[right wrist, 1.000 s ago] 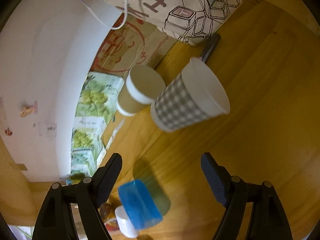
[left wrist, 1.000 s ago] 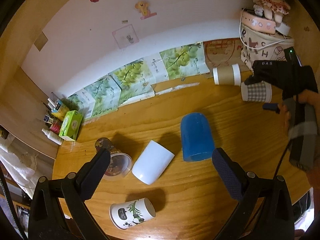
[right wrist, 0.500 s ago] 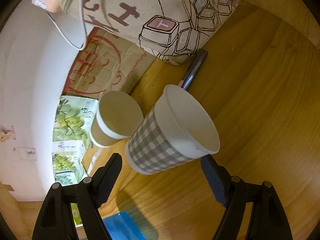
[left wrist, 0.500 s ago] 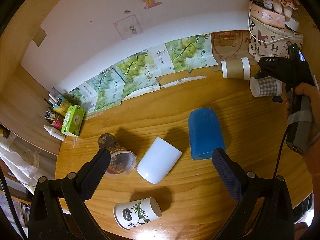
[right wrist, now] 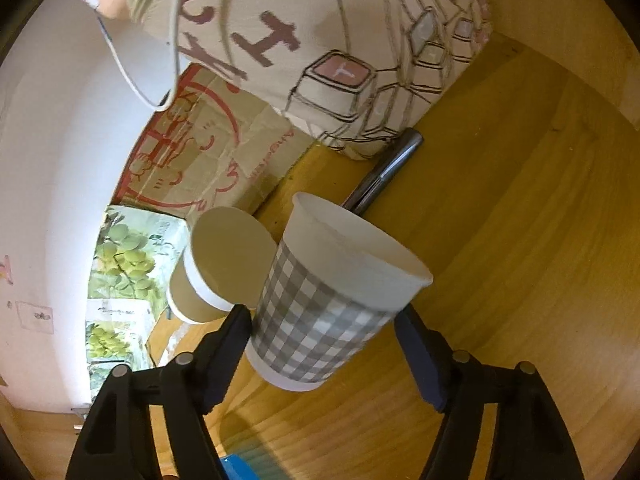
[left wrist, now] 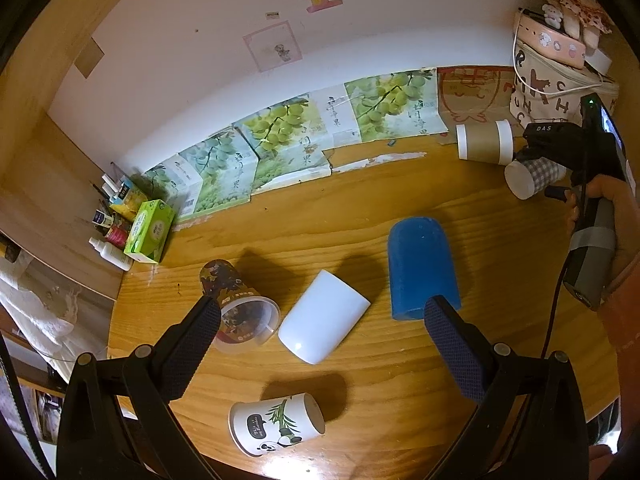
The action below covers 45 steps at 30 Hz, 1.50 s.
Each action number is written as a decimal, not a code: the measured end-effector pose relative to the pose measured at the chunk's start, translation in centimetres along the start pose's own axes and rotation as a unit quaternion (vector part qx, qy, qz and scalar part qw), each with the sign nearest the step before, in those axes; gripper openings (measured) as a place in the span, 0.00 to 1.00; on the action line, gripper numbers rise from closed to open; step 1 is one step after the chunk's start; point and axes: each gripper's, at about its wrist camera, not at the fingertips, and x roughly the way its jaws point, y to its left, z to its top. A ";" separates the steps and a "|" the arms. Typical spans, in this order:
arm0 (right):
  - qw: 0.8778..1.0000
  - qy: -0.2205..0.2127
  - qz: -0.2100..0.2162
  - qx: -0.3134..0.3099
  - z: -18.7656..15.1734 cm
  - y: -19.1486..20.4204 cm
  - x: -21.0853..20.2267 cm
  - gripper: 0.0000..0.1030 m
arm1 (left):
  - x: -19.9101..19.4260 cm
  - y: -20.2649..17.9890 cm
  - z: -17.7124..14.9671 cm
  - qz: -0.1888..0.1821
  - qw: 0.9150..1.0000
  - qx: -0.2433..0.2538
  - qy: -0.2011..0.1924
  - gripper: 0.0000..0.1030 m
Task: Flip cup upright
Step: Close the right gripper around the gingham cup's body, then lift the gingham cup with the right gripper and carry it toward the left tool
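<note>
Although the checked cup point(right wrist: 320, 312) filled the middle of the right wrist view, its far side and the spots where the pads might touch it were hidden, so I could not tell whether the right gripper point(right wrist: 324, 356) gripped it or only straddled it; its jaws stood on either side of the cup's lower half, close to its wall. The cup lay tilted on its side at the far right of the wooden table point(left wrist: 400, 200), its closed base toward the gripper. In the left wrist view the gripper's black body covered most of it point(left wrist: 534, 178). Just beyond it lay a brown cup point(right wrist: 218, 268) with white bands, also on its side, and a dark pen point(right wrist: 384, 172) half under a cloth bag point(right wrist: 340, 40) printed with large letters, of which only a "T" read clearly. The left gripper point(left wrist: 320, 348) hung spread wide and empty over the near table. Below it lay a blue cup point(left wrist: 420, 264), a white cup point(left wrist: 324, 316), a clear patterned cup point(left wrist: 240, 308) and a panda-print cup point(left wrist: 276, 424), all on their sides. Boxes printed with green grapes point(left wrist: 280, 144) lined the far wall, their writing too small to read. "DAS" was lettered on the right gripper's body.
</note>
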 end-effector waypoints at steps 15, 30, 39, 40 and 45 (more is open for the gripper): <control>0.999 0.028 0.041 -0.018 -0.3 0.2 0.2 0.59 | -0.5 0.5 -0.8 -0.001 1.000 -0.016 0.003 0.98; 0.987 0.107 0.080 -0.092 -4.7 0.3 -2.9 0.60 | -0.2 0.0 -2.1 -0.054 0.998 -0.017 0.010 0.98; 0.975 0.140 0.081 -0.151 -8.3 0.7 -4.3 0.60 | 0.7 -0.1 -2.7 -0.101 0.995 -0.018 0.020 0.98; 0.973 0.142 0.082 -0.160 -8.9 0.7 -4.7 0.60 | 0.8 0.0 -2.8 -0.104 0.994 -0.021 0.023 0.98; 0.961 0.161 0.083 -0.208 -10.9 1.8 -5.2 0.60 | 1.3 0.9 -3.5 -0.113 0.992 -0.042 0.032 0.98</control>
